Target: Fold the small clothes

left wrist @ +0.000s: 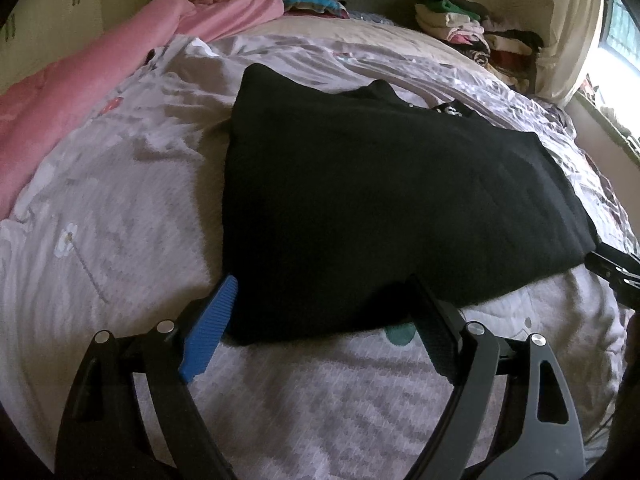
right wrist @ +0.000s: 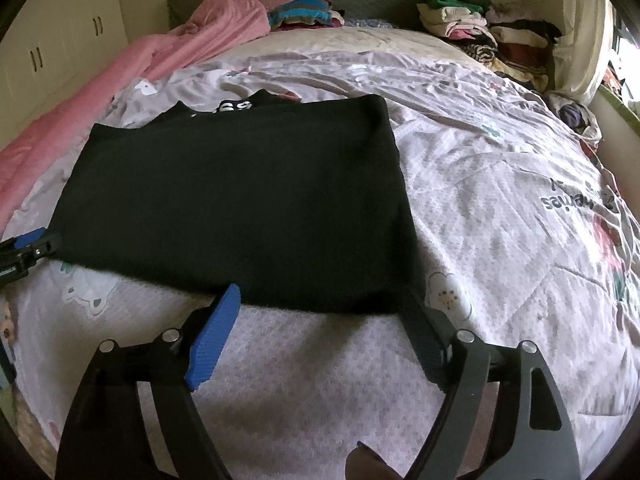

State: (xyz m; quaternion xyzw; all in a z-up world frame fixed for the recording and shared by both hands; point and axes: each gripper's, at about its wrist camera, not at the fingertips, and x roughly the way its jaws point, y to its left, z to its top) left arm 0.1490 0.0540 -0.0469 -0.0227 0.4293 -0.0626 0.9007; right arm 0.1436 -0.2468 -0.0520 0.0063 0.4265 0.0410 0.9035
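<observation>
A black garment (left wrist: 380,200) with white lettering near its far edge lies flat on the bed, folded into a rough rectangle; it also shows in the right wrist view (right wrist: 240,200). My left gripper (left wrist: 320,292) is open at the garment's near left corner, its fingers either side of the near edge. My right gripper (right wrist: 320,300) is open at the garment's near right corner, its blue finger (right wrist: 216,336) just in front of the hem. Each gripper shows at the edge of the other's view, the right one (left wrist: 616,272) and the left one (right wrist: 24,252).
The bed has a pale floral quilt (right wrist: 500,220). A pink blanket (left wrist: 60,112) lies along the left side. Stacks of folded clothes (right wrist: 492,36) sit at the far right near the headboard, another pile (right wrist: 304,12) at the far middle. Cupboards (right wrist: 48,52) stand at left.
</observation>
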